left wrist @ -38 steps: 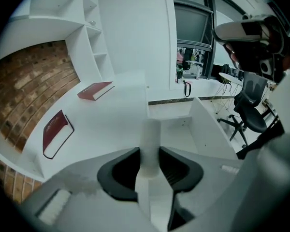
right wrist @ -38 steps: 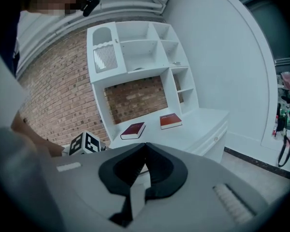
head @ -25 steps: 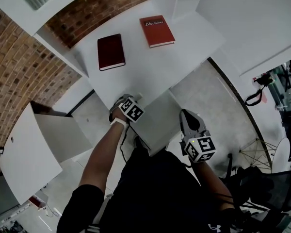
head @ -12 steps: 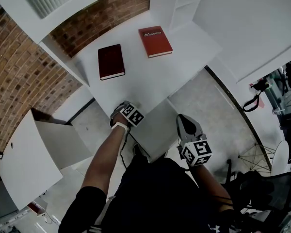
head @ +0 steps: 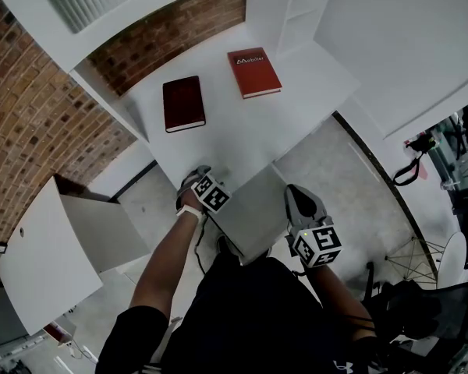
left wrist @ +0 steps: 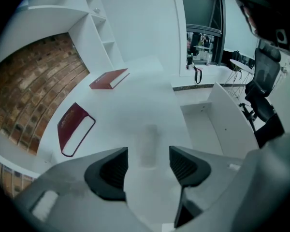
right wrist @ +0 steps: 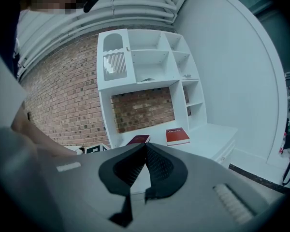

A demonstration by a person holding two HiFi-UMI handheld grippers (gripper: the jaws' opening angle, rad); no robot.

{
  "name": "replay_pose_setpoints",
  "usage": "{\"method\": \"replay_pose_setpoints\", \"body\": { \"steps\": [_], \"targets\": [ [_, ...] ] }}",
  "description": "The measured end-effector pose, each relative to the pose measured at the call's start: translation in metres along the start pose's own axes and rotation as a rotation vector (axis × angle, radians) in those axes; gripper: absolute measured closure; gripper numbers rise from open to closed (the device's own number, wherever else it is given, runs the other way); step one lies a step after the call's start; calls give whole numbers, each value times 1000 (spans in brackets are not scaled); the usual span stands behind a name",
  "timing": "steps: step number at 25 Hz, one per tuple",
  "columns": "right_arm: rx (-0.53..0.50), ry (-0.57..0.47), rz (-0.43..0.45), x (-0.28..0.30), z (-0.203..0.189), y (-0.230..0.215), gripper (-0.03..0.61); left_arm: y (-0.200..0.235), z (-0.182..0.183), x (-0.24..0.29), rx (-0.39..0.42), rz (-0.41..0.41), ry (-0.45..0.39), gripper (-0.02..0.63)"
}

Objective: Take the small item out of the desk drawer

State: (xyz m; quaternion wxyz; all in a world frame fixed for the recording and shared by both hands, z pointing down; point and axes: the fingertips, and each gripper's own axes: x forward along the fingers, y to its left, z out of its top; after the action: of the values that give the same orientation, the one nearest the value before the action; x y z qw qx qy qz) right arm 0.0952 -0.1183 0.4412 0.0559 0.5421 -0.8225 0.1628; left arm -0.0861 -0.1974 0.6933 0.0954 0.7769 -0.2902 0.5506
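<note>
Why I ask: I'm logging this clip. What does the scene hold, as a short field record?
surface: white desk
drawer: pulled out at the desk's front
books: dark red book and red book, lying flat on the desk, apart
left hand-held gripper: jaws apart, nothing held, above the desk top near its front edge
right hand-held gripper: jaws together, nothing held, beside the drawer

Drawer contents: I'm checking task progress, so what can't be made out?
- Left gripper view: small item unidentifiable; only a pale blurred shape ahead of the open left gripper.
- Same view: that gripper's body cuts off the drawer's near part.
- Right gripper view: the shut right gripper hides the drawer.
</note>
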Motion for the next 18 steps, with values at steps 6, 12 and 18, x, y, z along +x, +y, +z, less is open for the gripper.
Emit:
{"method": "replay_pose_setpoints", "body": {
  "steps": [6,12,18],
  "targets": [
    [-2,-20,22,12,14,3,575,21,9,-42,-70,79,-101,333],
    [-24,-53,57,28,34,8,575,43,52,-118,-175,153,-332,333],
    [-56,-117,82,38,69,14,575,58,100,-208,-248,207,-592,346]
  ]
}}
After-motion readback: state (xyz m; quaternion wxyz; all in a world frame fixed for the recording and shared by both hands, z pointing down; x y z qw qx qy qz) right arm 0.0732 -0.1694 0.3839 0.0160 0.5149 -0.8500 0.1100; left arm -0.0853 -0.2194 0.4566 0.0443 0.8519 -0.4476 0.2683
